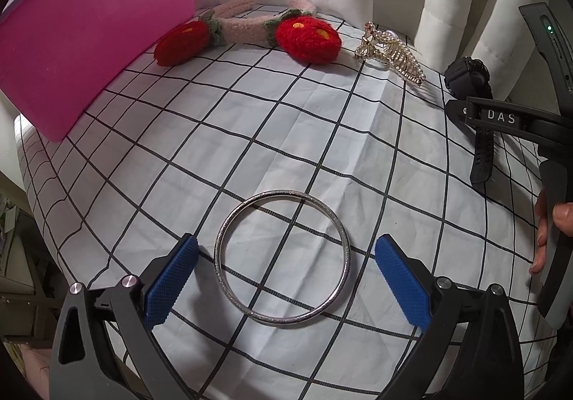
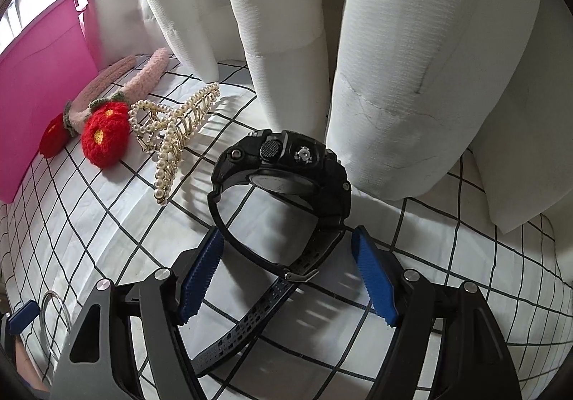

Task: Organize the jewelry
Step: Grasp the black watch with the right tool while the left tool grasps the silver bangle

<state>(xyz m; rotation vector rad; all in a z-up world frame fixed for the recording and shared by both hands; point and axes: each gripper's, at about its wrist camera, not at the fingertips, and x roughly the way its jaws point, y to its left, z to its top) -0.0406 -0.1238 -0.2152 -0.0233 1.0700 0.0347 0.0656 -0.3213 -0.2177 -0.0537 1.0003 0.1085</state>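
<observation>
A silver bangle (image 1: 282,257) lies flat on the checked cloth between the open blue pads of my left gripper (image 1: 286,278), which do not touch it. A black wristwatch (image 2: 283,181) stands on its side, its strap running back between the open pads of my right gripper (image 2: 286,274). The watch (image 1: 469,77) also shows at the far right in the left wrist view, behind the right gripper's body. A pearl hair claw (image 2: 172,127) and a pink headband with red knitted flowers (image 2: 105,134) lie to the left; both appear at the back in the left wrist view, claw (image 1: 390,54) and headband (image 1: 250,31).
A pink plastic box (image 1: 93,41) stands at the back left, also seen in the right wrist view (image 2: 43,77). White curtain folds (image 2: 412,77) hang down onto the cloth right behind the watch. The table edge drops off at the left (image 1: 21,156).
</observation>
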